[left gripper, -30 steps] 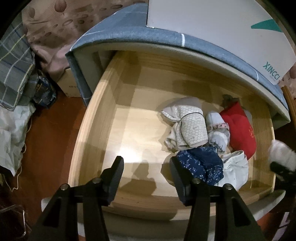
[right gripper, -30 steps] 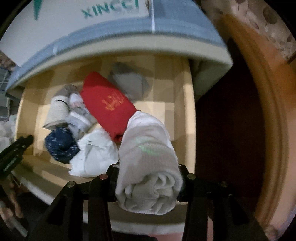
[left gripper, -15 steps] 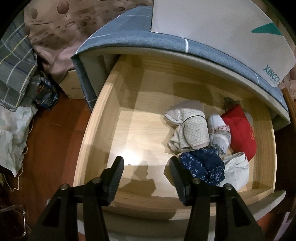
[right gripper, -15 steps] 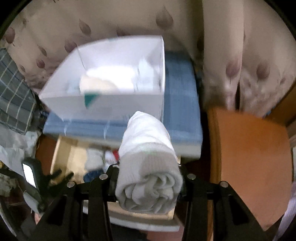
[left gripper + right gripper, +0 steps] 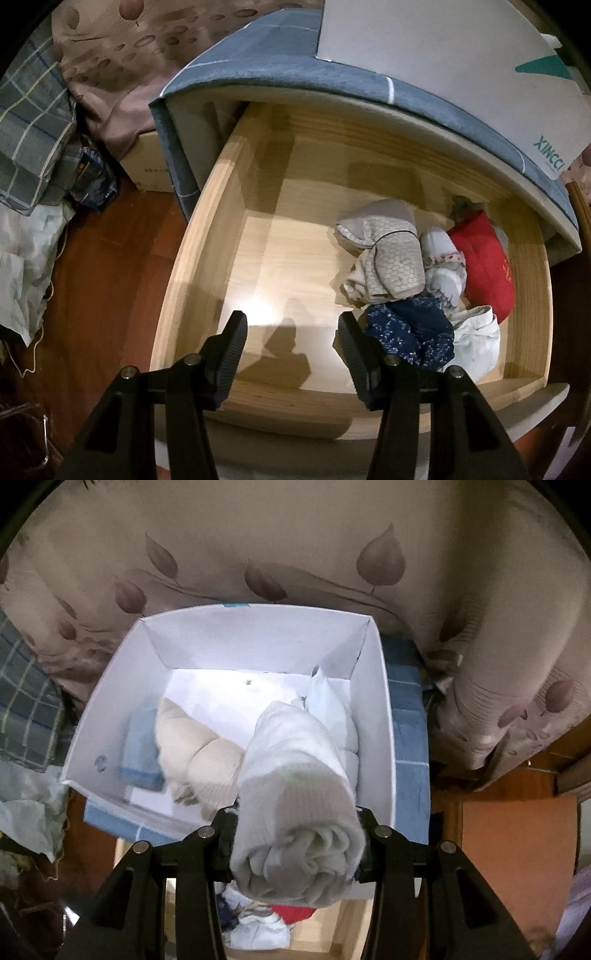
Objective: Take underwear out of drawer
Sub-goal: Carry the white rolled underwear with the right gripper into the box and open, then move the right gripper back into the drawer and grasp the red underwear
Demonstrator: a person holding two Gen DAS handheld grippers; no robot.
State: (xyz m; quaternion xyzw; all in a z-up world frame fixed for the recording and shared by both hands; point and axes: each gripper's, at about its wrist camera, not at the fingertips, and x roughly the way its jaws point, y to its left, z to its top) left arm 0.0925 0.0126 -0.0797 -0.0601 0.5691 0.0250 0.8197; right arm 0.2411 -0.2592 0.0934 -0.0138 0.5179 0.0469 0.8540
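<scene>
Carrying a rolled white underwear bundle [image 5: 295, 805], the right gripper [image 5: 295, 834] has its jaws clamped on it above the white box [image 5: 373, 686], where other rolled pieces already lie. Judged step: depositing. Next: lower into the box's front right corner and release. The left gripper [image 5: 291, 332] hangs with jaws spread, empty, over the drawer [image 5: 192, 266], beside a navy roll [image 5: 410, 336].

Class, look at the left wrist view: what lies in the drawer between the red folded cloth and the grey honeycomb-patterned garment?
A small white garment with pink trim lies between the red cloth and the grey honeycomb garment.
</scene>
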